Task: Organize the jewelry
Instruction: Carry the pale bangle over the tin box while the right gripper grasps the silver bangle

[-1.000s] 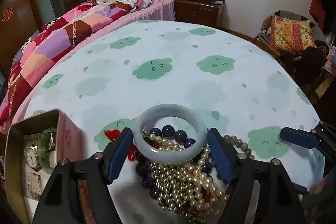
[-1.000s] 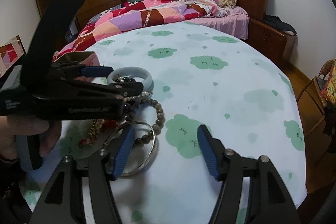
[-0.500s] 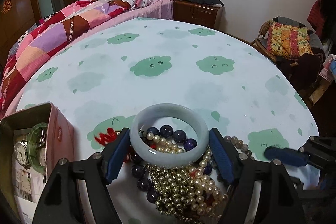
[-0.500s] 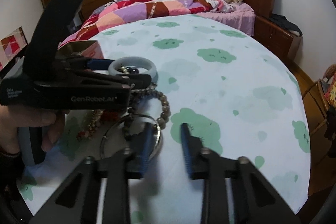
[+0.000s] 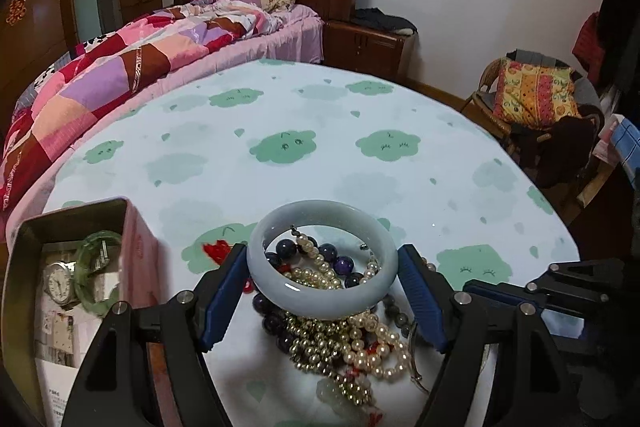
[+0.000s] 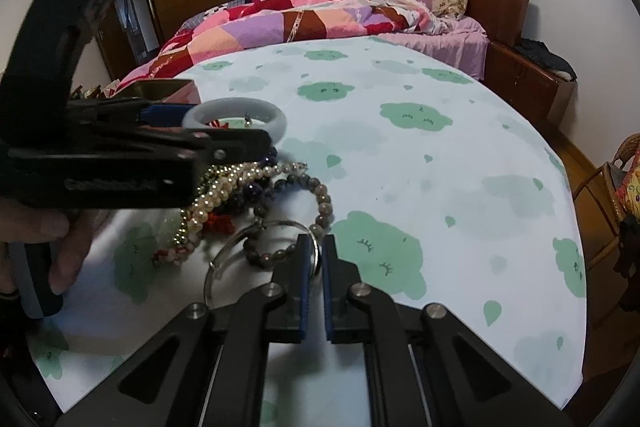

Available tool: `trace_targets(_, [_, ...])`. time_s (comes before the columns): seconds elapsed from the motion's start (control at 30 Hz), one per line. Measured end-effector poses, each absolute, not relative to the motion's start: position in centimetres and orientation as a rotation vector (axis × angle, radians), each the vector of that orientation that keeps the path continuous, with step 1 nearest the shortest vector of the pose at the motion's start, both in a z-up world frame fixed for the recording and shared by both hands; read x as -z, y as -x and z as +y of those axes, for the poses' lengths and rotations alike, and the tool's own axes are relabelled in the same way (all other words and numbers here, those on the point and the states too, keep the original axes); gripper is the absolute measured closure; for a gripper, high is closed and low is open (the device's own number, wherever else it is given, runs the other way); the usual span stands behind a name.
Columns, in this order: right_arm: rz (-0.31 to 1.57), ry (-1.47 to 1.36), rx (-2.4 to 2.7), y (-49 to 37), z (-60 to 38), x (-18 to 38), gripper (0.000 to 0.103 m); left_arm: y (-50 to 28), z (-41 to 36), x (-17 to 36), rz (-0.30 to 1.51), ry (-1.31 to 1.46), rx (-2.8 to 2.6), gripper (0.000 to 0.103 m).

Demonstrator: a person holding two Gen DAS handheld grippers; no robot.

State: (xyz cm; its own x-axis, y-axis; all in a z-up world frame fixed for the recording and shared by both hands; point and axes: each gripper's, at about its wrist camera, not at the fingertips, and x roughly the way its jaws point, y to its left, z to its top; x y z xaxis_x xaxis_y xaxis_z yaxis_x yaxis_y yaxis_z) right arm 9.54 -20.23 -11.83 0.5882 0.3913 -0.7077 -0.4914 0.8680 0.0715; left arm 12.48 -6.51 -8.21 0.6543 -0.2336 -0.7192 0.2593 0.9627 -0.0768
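Pinching the silver ring, your right gripper has its jaws clenched; your left gripper grasps the bangle above tangled beads, tin left of them.

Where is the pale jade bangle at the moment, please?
In the left wrist view the pale jade bangle sits between the left tongs, above the tangled pearl and bead strands, with the open tin box to its left.
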Motion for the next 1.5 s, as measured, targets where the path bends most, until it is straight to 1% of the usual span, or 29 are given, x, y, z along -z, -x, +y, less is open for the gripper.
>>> trace_targets(0.5, [0.708, 0.108, -0.524, -9.0, -20.1, 9.4, 0.096, -8.8, -4.3, 4.9, 0.722, 0.000, 0.274, 0.028])
trace_targets(0.83, [0.648, 0.100, -0.563, -8.8, -18.7, 6.9, 0.096, -7.0, -0.4, 3.3, 0.675, 0.028, 0.189, 0.028])
trace_targets(1.23, [0.602, 0.132, -0.685, -9.8, -13.0, 4.5, 0.096, -5.5, 5.3, 3.7, 0.668, 0.066, 0.042, 0.028])
trace_targets(1.5, [0.600, 0.152, -0.759, -10.5, -8.6, 4.4, 0.096, -5.1, 8.0, 4.7, 0.679, 0.105, -0.024, 0.028])
